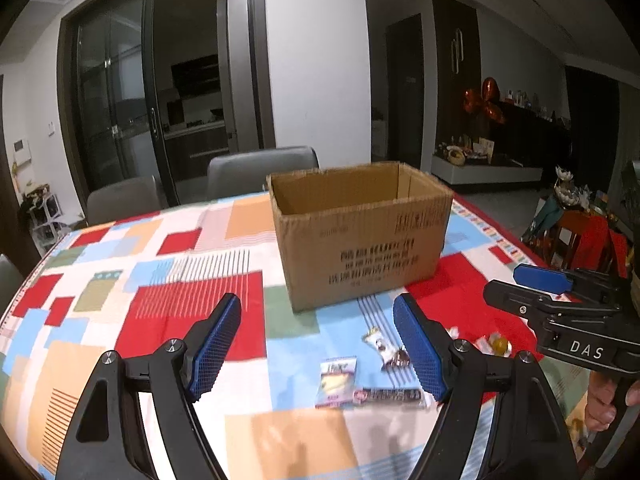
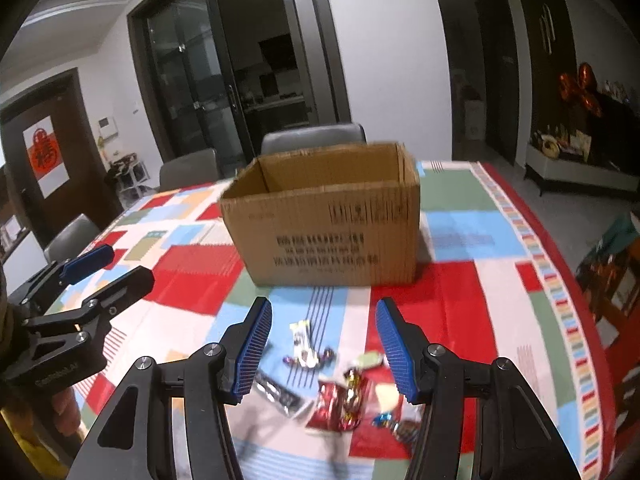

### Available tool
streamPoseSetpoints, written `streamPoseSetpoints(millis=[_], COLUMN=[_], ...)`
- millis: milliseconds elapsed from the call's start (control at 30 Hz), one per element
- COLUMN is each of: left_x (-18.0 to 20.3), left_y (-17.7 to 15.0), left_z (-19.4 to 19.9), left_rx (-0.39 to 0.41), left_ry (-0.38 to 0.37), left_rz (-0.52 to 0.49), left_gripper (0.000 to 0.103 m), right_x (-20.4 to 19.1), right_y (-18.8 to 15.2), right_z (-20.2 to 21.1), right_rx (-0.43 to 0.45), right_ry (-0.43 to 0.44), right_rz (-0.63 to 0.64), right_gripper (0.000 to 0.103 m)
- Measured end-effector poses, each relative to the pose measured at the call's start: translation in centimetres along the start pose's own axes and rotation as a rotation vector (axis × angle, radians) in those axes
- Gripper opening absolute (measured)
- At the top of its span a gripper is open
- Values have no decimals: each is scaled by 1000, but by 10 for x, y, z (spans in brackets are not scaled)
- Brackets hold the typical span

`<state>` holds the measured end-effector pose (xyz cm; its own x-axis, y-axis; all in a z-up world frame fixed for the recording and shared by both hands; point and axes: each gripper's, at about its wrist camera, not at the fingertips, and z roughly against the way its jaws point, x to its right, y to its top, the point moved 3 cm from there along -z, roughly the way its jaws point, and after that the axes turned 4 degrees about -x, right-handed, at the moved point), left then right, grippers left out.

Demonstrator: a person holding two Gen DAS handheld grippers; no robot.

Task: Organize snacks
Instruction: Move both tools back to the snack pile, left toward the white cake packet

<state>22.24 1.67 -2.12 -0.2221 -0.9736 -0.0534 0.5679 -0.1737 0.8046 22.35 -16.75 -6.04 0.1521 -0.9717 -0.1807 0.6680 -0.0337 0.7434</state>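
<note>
An open cardboard box (image 1: 360,236) (image 2: 332,224) stands on the patchwork tablecloth, empty as far as I can see. Small wrapped snacks lie in front of it: a purple-and-yellow packet (image 1: 337,380), a white-and-brown candy (image 1: 384,350), a dark bar (image 1: 390,395), a red packet (image 2: 340,404), a white candy (image 2: 304,346). My left gripper (image 1: 316,346) hangs open above the snacks, nothing between its blue pads. My right gripper (image 2: 322,350) is open too, over the red packet and white candy. Each gripper shows at the edge of the other's view.
Grey chairs (image 1: 260,168) stand behind the table's (image 2: 456,296) far edge. A person's hand (image 1: 600,404) holds the right gripper's handle. The tablecloth to the left of the box is bare. A sideboard with clutter sits at the far right.
</note>
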Motion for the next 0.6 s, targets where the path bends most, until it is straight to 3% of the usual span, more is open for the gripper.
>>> streamPoseSetpoints(millis=[433,600], left_x=[-8,-12], left_y=[-48,-57], left_z=[-40,-63], left_rx=[-136,-202], left_ry=[-36,-83], left_rz=[-7,20], left_gripper=[78,74], right_x=[-9,-17], right_y=[-43,-48], right_z=[-37,-62], right_rx=[-109,-179], right_ry=[-3,56], right_rz=[22,50], right_gripper=[55,49])
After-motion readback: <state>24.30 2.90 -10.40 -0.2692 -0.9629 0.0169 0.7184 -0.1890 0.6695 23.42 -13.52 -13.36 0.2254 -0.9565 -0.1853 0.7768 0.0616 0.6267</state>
